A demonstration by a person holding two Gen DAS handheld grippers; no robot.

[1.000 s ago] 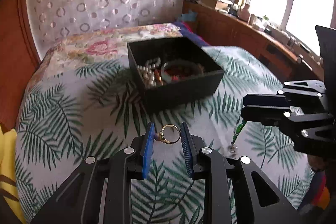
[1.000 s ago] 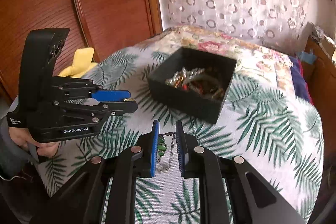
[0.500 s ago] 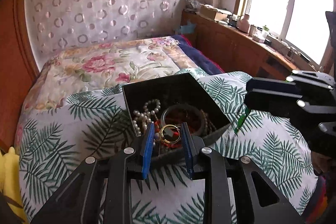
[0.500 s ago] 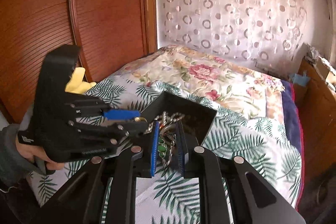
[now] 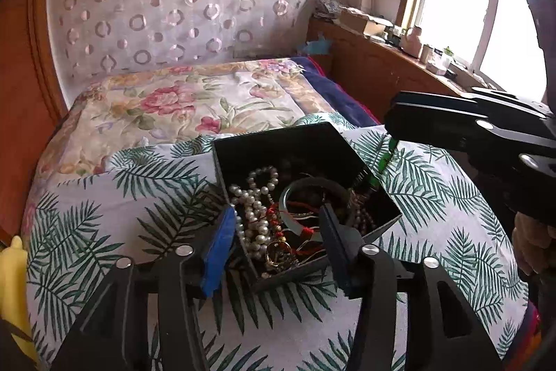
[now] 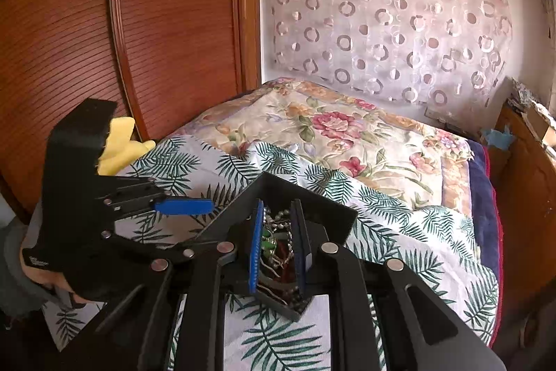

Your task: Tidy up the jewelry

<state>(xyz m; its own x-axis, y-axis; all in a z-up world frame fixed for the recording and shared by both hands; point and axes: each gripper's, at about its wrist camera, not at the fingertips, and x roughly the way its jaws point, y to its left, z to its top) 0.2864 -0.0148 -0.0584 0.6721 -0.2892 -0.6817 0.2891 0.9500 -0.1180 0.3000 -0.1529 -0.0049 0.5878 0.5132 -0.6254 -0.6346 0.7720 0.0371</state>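
Place: a bedroom in a home.
Bed (image 5: 194,106): fills the middle of both views, with a floral quilt (image 6: 333,127) at its far end and a palm-leaf sheet (image 5: 114,197) over the near part.
Behind the bed: a sheer curtain (image 6: 382,23) with a ring pattern hangs on the wall.
Left of the bed: ribbed reddish wooden wardrobe doors (image 6: 139,23).
Right of the bed: a low wooden cabinet (image 5: 375,72) crowded with small bottles and boxes, under a bright window (image 5: 462,6).
On the bed: an open black box (image 5: 378,218) of jewellery.
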